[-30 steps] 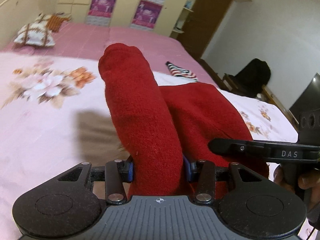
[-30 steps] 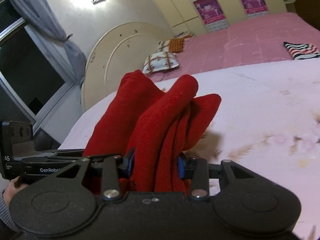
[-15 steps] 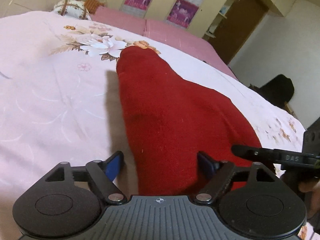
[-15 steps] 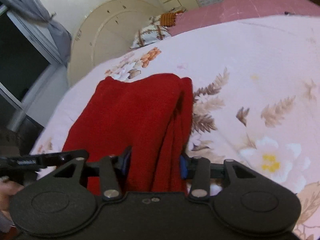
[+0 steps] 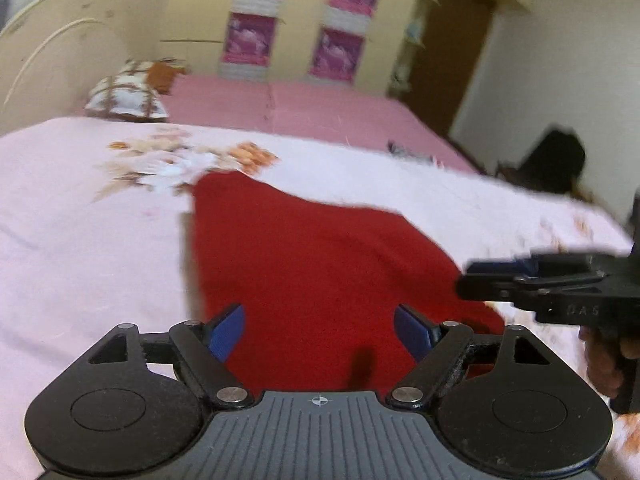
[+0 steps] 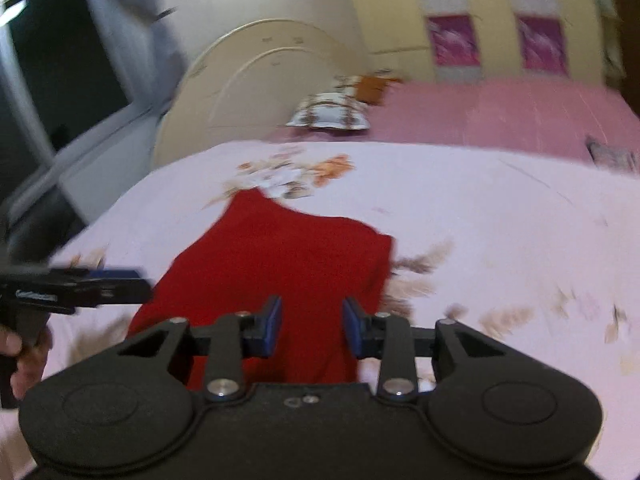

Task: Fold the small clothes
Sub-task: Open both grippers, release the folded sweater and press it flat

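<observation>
A red knit garment (image 5: 316, 264) lies folded flat on the pale floral bedspread (image 5: 80, 248); it also shows in the right wrist view (image 6: 280, 256). My left gripper (image 5: 320, 332) is open over the garment's near edge, holding nothing. My right gripper (image 6: 312, 326) is open above the garment's near right part, holding nothing. The right gripper shows at the right edge of the left wrist view (image 5: 532, 280), and the left gripper at the left edge of the right wrist view (image 6: 80, 280). Both views are motion-blurred.
A patterned pillow (image 5: 124, 102) lies by the curved headboard (image 6: 256, 80). A pink sheet (image 5: 312, 112) covers the far bed. A striped cloth (image 6: 612, 156) lies at far right. A dark bag (image 5: 556, 164) sits beyond the bed's right edge.
Both grippers lowered the held garment onto the bed, then opened and let it go. They have since lifted and pulled back from it.
</observation>
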Available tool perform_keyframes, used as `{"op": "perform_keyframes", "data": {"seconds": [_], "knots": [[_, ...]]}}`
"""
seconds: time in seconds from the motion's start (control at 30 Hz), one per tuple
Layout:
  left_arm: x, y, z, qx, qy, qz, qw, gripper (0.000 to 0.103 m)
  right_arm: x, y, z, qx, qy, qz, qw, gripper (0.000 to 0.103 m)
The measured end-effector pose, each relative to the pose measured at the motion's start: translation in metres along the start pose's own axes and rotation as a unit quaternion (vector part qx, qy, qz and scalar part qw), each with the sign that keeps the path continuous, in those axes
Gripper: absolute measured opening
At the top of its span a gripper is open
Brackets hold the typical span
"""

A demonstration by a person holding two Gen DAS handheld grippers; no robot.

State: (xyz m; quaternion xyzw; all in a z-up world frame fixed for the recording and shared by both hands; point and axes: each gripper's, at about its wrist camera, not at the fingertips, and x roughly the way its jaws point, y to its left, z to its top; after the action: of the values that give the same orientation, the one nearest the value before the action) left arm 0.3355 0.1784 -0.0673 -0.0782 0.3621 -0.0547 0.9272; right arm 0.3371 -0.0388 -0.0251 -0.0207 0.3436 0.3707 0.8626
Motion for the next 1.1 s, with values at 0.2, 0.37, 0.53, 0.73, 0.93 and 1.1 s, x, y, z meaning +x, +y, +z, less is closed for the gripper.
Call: {"op": "perform_keyframes", "data": {"seconds": [0.2, 0.37, 0.53, 0.73, 0.93, 1.1], "knots": [[0.034, -0.014, -0.002, 0.031, 0.03, 0.025, 0.9988, 0.082, 0.035, 0.013, -0.016, -0.075, 0.044, -0.075, 0.993, 0.024], [0.032, -0.018, -0.006, 0.027, 0.028, 0.032, 0.9988, 0.082, 0.04, 0.008, -0.021, -0.061, 0.041, -0.081, 0.994, 0.025], [0.025, -0.029, -0.012, 0.035, 0.024, 0.05, 0.9979, 0.082, 0.042, 0.011, -0.019, -0.054, 0.048, -0.094, 0.993, 0.027], [0.009, -0.033, -0.008, 0.023, 0.02, 0.056, 0.9979, 0.082, 0.033, 0.021, -0.011, -0.051, 0.05, -0.109, 0.991, 0.031], [-0.014, -0.046, -0.026, 0.03, 0.017, 0.031, 0.9989, 0.082, 0.003, 0.039, -0.024, -0.071, 0.034, -0.084, 0.993, 0.03], [-0.004, -0.06, -0.036, 0.081, 0.024, 0.067, 0.9942, 0.082, 0.027, 0.035, -0.036, -0.073, 0.069, -0.109, 0.989, 0.029]]}}
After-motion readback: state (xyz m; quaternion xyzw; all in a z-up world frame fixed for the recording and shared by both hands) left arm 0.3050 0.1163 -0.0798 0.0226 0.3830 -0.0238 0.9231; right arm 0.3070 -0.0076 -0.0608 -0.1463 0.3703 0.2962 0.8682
